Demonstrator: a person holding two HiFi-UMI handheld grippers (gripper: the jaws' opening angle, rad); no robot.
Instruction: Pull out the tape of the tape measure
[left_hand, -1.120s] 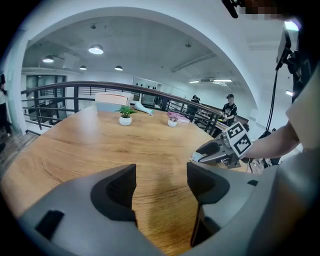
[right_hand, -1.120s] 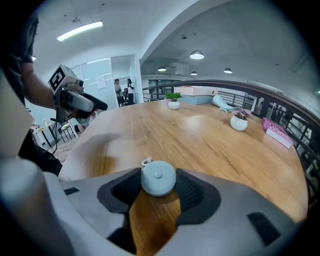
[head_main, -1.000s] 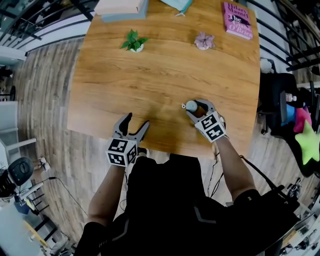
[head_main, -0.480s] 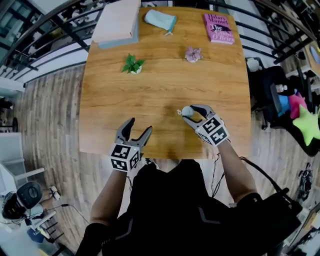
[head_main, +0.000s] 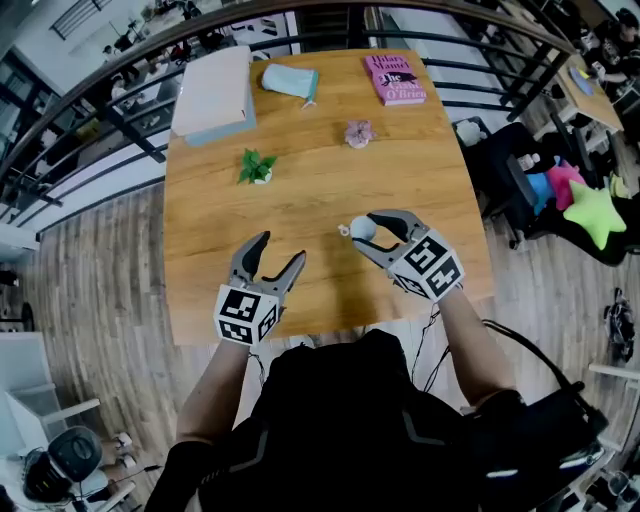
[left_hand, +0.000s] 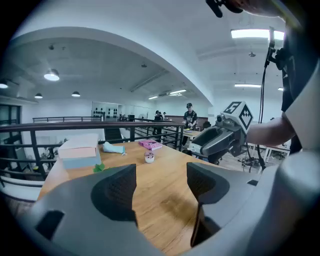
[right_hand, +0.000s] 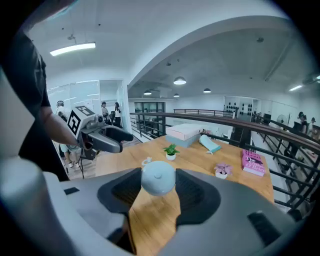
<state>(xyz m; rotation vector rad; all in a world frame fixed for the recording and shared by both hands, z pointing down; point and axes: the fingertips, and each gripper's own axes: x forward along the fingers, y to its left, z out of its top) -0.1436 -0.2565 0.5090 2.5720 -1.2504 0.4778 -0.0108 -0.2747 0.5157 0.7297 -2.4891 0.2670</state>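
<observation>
Right gripper view: right gripper (right_hand: 158, 174) pinches the round tape measure (right_hand: 158, 181); left gripper (head_main: 280, 250), spread empty at its eight o'clock, may miss the tiny tab (right_hand: 146, 161).

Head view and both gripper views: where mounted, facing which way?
Head view: on the head, steeply down at the table; shows torso, arms, left tongs, right tongs.
Left gripper view: on the left tongs, along open jaws across the table; right arm shows.
Right gripper view: on the right tongs, along jaws gripping the tape measure; left arm shows.
Gripper views share the pink book.
</observation>
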